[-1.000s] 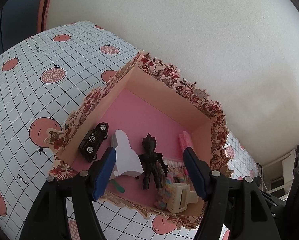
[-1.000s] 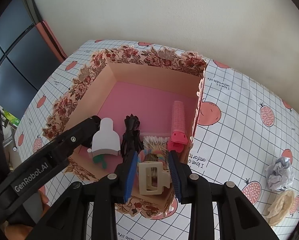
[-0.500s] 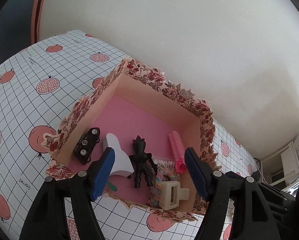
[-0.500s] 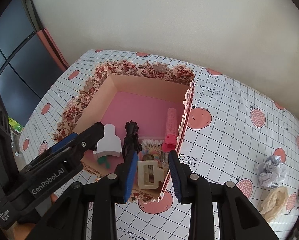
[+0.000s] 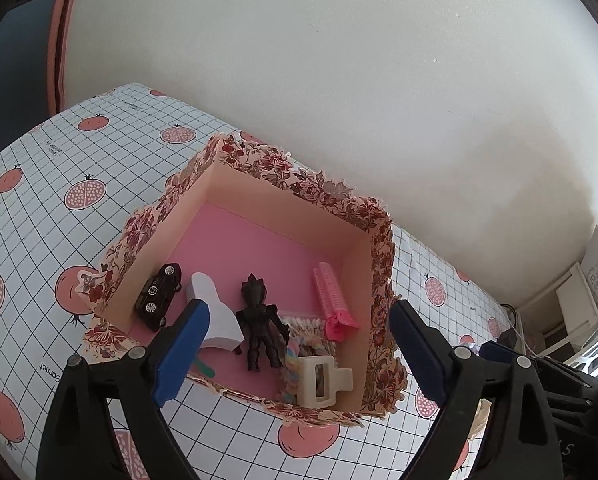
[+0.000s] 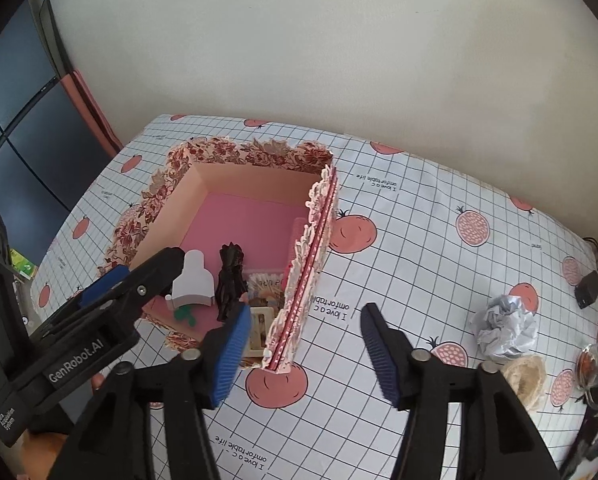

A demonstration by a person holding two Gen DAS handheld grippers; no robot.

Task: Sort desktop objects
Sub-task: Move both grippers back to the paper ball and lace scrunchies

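Observation:
A floral-rimmed box [image 5: 299,184] with a pink floor holds a black toy car [image 5: 157,297], a white bottle-shaped piece [image 5: 215,316], a black figure [image 5: 261,322], a pink hair roller [image 5: 331,302] and a cream hair clip [image 5: 323,380]. My left gripper [image 5: 299,354] hovers above the box's near side, its jaws opening and nothing pressed between them. My right gripper [image 6: 303,354] hangs over the box's [image 6: 255,152] near right corner, its jaws opening too and gripping nothing. The clip [image 6: 259,330] lies in that corner. The left gripper [image 6: 139,276] shows at the left.
Right of the box on the pomegranate tablecloth [image 6: 419,240] lie a crumpled grey paper ball [image 6: 503,326], a beige fibrous wad [image 6: 525,376], a glass item [image 6: 595,364] and a black adapter [image 6: 587,290]. A white wall stands behind the table.
Both grippers rose and drew back from the box. The right jaws spread apart, leaving the cream clip lying in the box's corner. The left jaws widened too.

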